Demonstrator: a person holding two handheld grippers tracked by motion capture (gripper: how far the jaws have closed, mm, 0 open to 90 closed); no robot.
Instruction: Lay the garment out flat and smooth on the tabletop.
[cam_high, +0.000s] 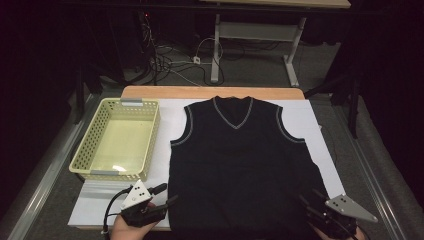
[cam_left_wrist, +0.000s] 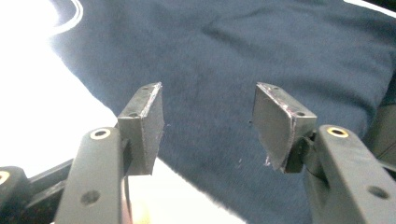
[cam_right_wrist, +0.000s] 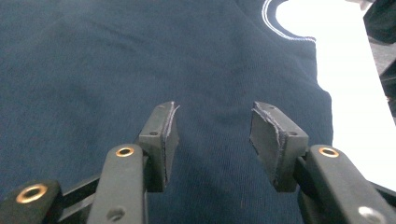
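Observation:
A dark navy sleeveless V-neck vest (cam_high: 240, 160) with pale trim lies flat on a white sheet (cam_high: 165, 120), neck away from me. My left gripper (cam_high: 167, 195) is at the vest's near left corner, jaws apart and nothing between them; in the left gripper view the left gripper (cam_left_wrist: 208, 123) hangs over the vest's (cam_left_wrist: 243, 60) side edge. My right gripper (cam_high: 309, 199) is over the near right corner, also open; in the right gripper view the right gripper (cam_right_wrist: 212, 135) points along the vest's (cam_right_wrist: 116, 60) fabric toward an armhole.
A pale yellow perforated basket (cam_high: 92, 150), with nothing in it, stands on the table's left side beside the vest. The wooden table's far edge (cam_high: 210, 92) lies beyond the collar. Cables and a desk frame (cam_high: 216, 50) are on the floor behind.

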